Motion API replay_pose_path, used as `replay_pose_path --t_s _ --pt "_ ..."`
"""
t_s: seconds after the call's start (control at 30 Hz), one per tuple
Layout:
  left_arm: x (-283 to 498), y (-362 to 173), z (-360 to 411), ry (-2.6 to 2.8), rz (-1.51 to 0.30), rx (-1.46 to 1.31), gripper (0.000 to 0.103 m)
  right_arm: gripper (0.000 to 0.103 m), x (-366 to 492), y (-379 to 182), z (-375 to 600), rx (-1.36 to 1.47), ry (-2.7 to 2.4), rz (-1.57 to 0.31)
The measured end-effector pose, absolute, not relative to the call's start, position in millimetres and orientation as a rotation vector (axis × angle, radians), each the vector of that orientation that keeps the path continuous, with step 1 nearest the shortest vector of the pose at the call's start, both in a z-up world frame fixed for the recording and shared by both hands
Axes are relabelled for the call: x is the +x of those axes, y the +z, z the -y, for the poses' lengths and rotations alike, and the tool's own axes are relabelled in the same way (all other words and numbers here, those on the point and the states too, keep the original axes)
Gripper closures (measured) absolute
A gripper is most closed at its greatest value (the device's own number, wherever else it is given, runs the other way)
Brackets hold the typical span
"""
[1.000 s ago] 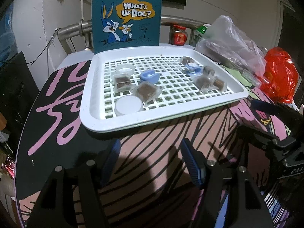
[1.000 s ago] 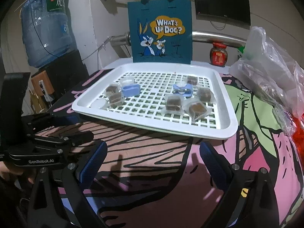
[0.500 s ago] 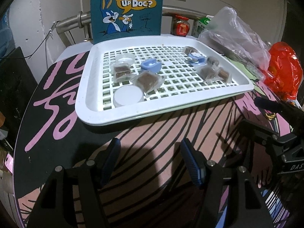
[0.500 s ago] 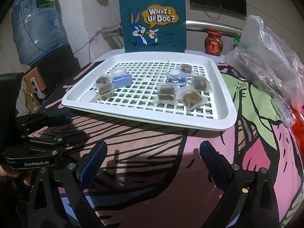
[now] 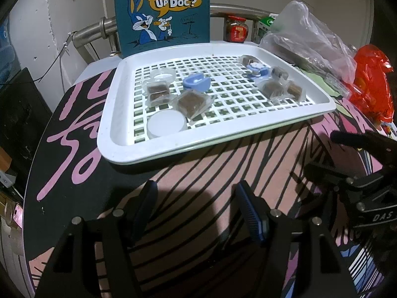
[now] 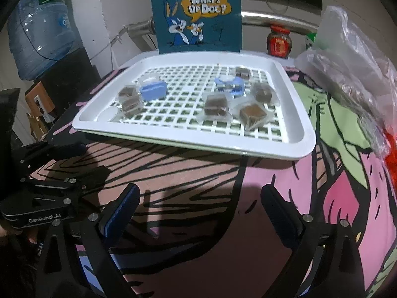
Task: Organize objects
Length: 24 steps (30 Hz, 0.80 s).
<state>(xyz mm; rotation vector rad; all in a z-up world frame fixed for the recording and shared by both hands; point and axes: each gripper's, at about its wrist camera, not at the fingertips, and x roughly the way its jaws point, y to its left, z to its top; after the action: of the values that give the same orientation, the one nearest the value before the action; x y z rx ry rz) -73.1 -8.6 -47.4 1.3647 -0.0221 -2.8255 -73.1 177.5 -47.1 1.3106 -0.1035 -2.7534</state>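
Note:
A white grid tray [image 5: 119,146] [image 6: 292,146] sits on the patterned table. It holds several wrapped brown cubes [image 5: 192,102] [image 6: 252,114], a blue lid [image 5: 196,83] [image 6: 153,90], a blue-and-white piece [image 5: 256,70] [image 6: 229,84], a white round lid [image 5: 165,124] and a clear cup [image 5: 162,75]. My left gripper [image 5: 196,206] is open and empty, just short of the tray's near edge. My right gripper [image 6: 201,213] is open and empty, also short of the tray.
A teal "What's Up Doc?" bag [image 5: 162,10] [image 6: 196,12] stands behind the tray. Clear plastic bags [image 5: 305,37] [image 6: 352,57], a red bag [image 5: 372,79] and a red jar [image 6: 278,41] lie at the right. A water bottle [image 6: 39,24] stands at the left.
Both grippers have moved forward toward the tray, which now looks closer. Both stay open and empty.

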Motion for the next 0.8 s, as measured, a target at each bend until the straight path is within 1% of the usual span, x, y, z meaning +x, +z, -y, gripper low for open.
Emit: replay_pose_path --t_s 0.27,0.4,0.5,0.7,0.8 --pt "-73.8 -48.3 9.5 -2.815 0.018 1.366 0.033 0.005 -73.8 -49.6 -180.2 1.341 -2.735 0.124" --pt "-73.7 -48.3 10.0 -2.813 0.018 1.367 0.032 0.002 -73.1 -50.9 -178.5 1.353 -2.730 0.104" --pt "-74.0 -48.9 12.2 -2.802 0.011 1.368 0.027 0.000 -75.5 -52.7 -174.2 1.372 -2.728 0.064" --pt "-73.1 -49.3 13.9 -2.792 0.011 1.369 0.023 0.000 -78.8 -56.3 -168.1 1.402 -2.739 -0.006" --pt "-73.0 -49.9 15.7 -2.781 -0.002 1.372 0.018 0.000 -79.8 -56.6 -168.5 1.404 -2.741 -0.014"
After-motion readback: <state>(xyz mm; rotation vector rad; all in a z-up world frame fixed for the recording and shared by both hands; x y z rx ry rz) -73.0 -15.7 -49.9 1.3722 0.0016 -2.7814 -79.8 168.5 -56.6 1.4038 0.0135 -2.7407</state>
